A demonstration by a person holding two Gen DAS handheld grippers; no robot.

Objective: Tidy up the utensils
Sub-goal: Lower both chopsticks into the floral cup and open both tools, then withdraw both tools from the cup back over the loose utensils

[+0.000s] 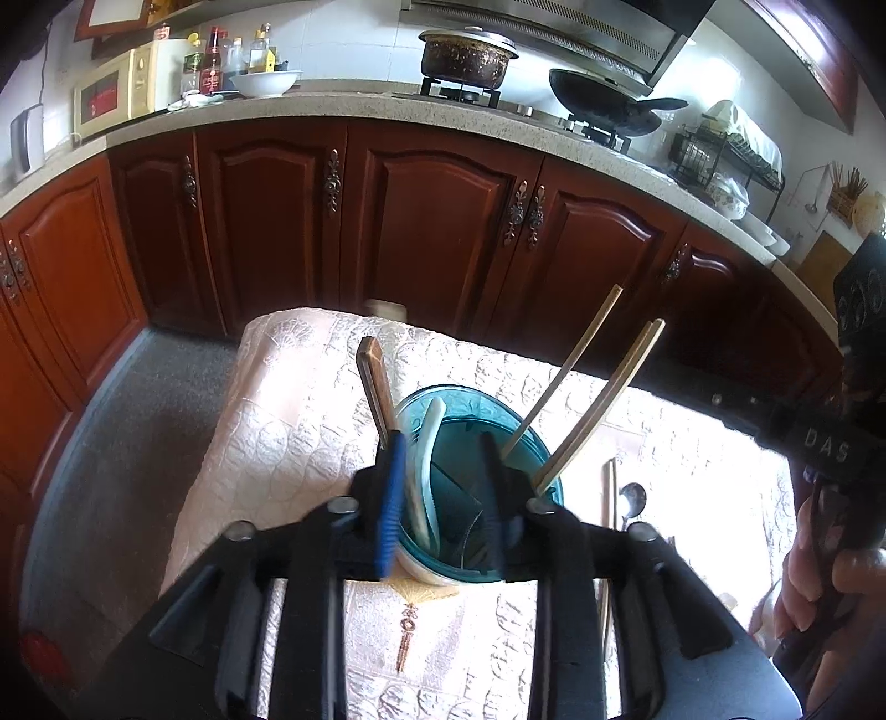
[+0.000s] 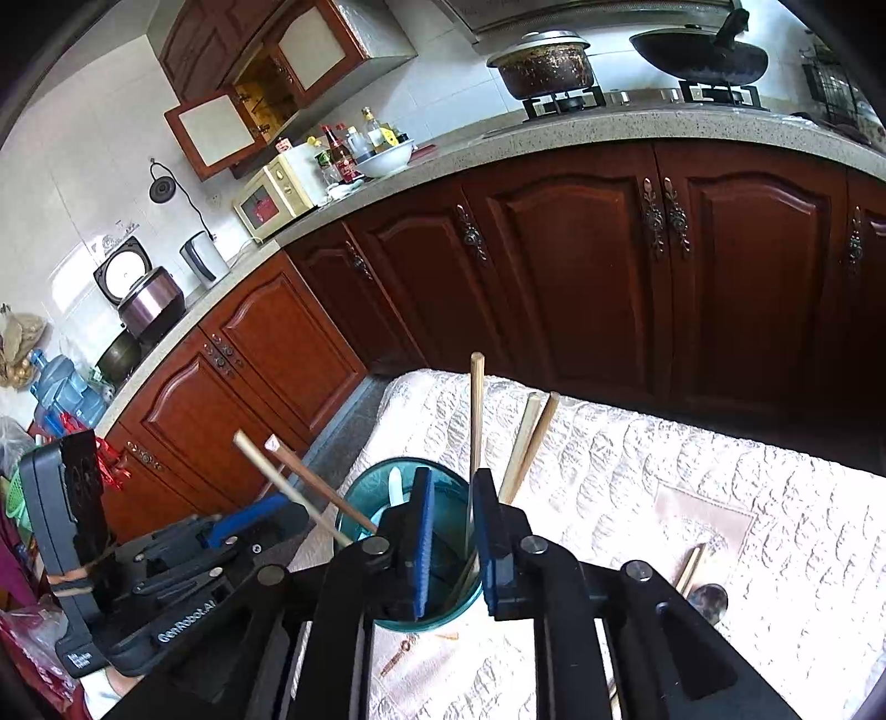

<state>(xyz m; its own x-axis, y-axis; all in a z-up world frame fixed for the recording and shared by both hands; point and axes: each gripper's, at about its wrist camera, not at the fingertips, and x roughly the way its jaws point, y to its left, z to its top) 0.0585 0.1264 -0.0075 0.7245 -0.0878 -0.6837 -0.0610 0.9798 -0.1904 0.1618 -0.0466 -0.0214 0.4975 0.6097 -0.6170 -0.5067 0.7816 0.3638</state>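
A teal cup (image 1: 515,487) stands on the cloth-covered table and holds wooden chopsticks (image 1: 598,399), a white spoon (image 1: 423,471) and a brown-handled utensil (image 1: 376,387). My left gripper (image 1: 443,487) is open, its jaws spread above the cup's left half, touching nothing I can see. In the right wrist view my right gripper (image 2: 451,531) is open just above the cup (image 2: 360,509); a single chopstick (image 2: 475,421) stands upright between its pads, loose in the cup. A metal spoon (image 1: 631,501) and more chopsticks (image 1: 609,493) lie on the cloth to the right.
The table wears a cream quilted cloth (image 1: 310,421). Dark wooden cabinets (image 1: 432,221) and a stone counter with a pot (image 1: 465,52) and a wok (image 1: 603,97) stand behind. The left gripper's body (image 2: 166,581) shows at the right view's lower left.
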